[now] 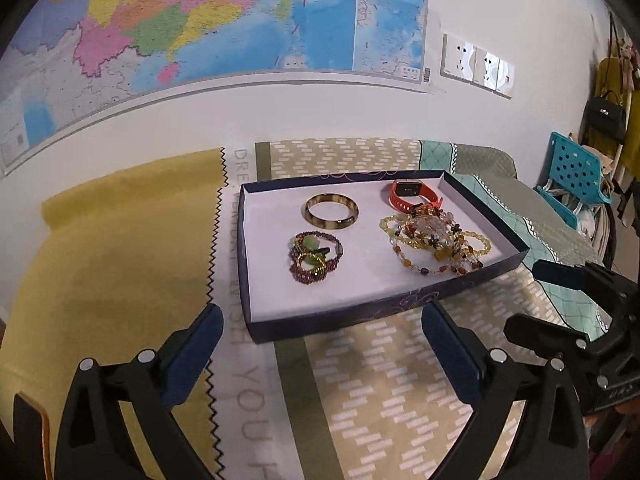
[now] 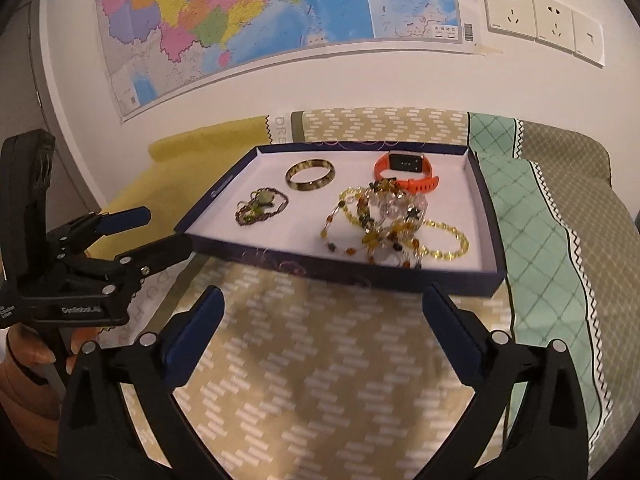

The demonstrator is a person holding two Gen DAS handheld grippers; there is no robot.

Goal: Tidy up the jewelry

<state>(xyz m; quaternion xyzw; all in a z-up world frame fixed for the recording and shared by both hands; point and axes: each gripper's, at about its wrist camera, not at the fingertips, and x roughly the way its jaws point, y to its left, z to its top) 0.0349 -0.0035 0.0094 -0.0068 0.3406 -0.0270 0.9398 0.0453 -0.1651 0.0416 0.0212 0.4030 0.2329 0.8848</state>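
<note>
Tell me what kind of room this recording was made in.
Probably a bedroom at home: the jewelry tray sits on a patchwork bedspread, with a wall map above and handbags hanging nearby.

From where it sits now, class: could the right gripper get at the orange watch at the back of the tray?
Probably yes: the right gripper is open and empty, but the beaded bracelets lie between it and the orange watch, so come from above.

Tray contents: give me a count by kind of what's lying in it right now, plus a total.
In the tray:
Bangle: 1
Orange watch: 1
Beaded piles: 2, a purple-green cluster and an amber-yellow heap; strands within each are too tangled to count.
Total: 4 items or piles.
</note>
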